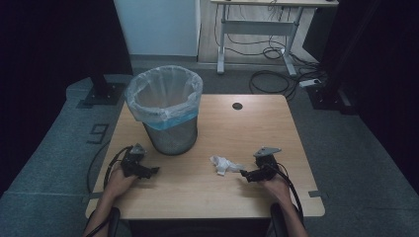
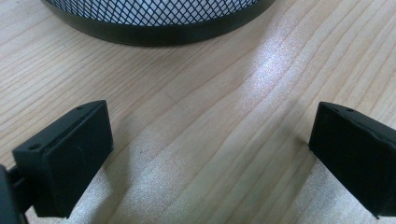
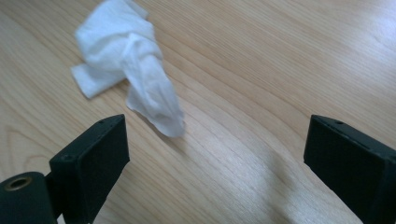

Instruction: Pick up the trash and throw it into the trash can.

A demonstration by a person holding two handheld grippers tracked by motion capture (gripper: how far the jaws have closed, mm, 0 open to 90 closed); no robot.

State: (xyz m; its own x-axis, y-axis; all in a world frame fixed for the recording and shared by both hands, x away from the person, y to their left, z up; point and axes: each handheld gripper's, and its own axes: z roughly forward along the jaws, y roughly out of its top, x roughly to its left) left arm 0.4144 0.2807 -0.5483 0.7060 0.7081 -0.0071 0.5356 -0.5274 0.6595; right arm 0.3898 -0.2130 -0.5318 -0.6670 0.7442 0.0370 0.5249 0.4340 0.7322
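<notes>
Right gripper view: tissue [image 3: 126, 65] looks light, soft, crumpled; pinch its raised fold. Right hand-held gripper [image 3: 215, 154] wide open, empty; left [image 2: 210, 154] too.

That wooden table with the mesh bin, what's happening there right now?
A person sits at the light wooden table holding a two-jaw gripper in each hand. The right gripper is open and points at a crumpled white tissue, just short of it. The left gripper is open and empty, near the base of the black mesh wastebasket with its clear liner. Nothing is held yet.
</notes>
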